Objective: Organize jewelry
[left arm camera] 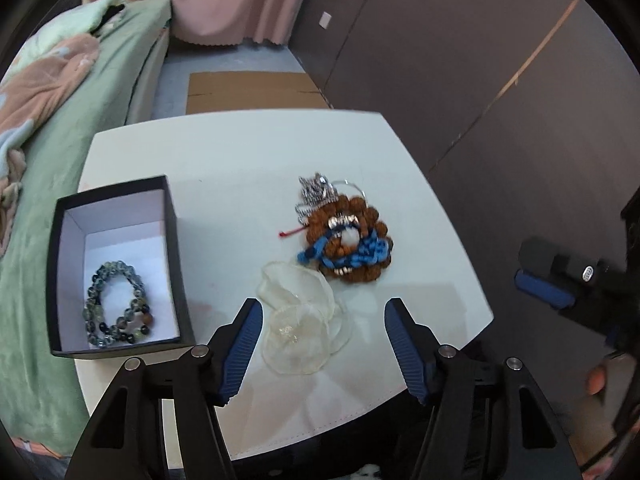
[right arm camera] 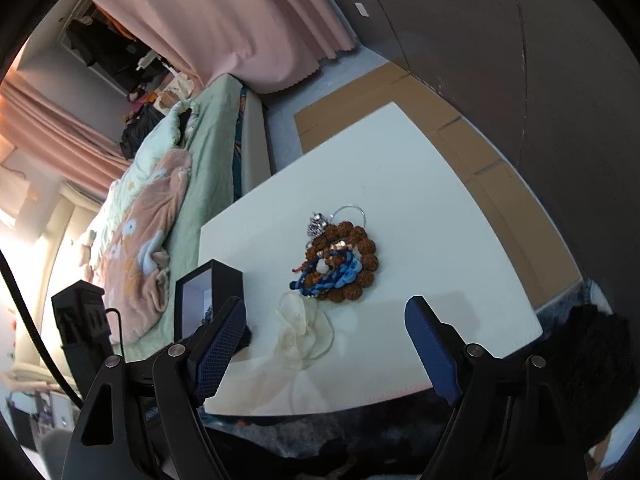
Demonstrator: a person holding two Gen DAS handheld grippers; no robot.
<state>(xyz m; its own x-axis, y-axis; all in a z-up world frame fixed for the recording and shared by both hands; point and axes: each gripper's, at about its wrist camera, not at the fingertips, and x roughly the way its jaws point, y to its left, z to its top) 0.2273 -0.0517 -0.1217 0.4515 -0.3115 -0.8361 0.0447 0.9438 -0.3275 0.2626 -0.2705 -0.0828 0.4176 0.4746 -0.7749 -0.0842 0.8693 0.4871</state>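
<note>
a black box (left arm camera: pixel 116 272) with a white lining sits at the left edge of a white table (left arm camera: pixel 224 160), a dark beaded bracelet (left arm camera: pixel 116 304) already lying inside it. toward the table's near edge lies a sheer cream fabric flower (left arm camera: pixel 300 320), directly ahead of the left gripper (left arm camera: pixel 324 344), whose jaws stand wide with nothing between them. just beyond the flower, near the table's middle, a tangled heap holds a brown bead bracelet (left arm camera: pixel 352 236), a blue braided cord (left arm camera: pixel 352 254) and a silver chain piece (left arm camera: pixel 316 192). the right gripper (right arm camera: pixel 324 344), jaws also wide and empty, hangs off the near right corner. the flower looks the likely next pick; closing low on its gathered centre, not a loose petal, should carry it cleanly to the box. a green bed (left arm camera: pixel 80 128), pink curtains (left arm camera: pixel 224 0), flattened cardboard (left arm camera: pixel 256 92) and a dark wall ring the table.
</note>
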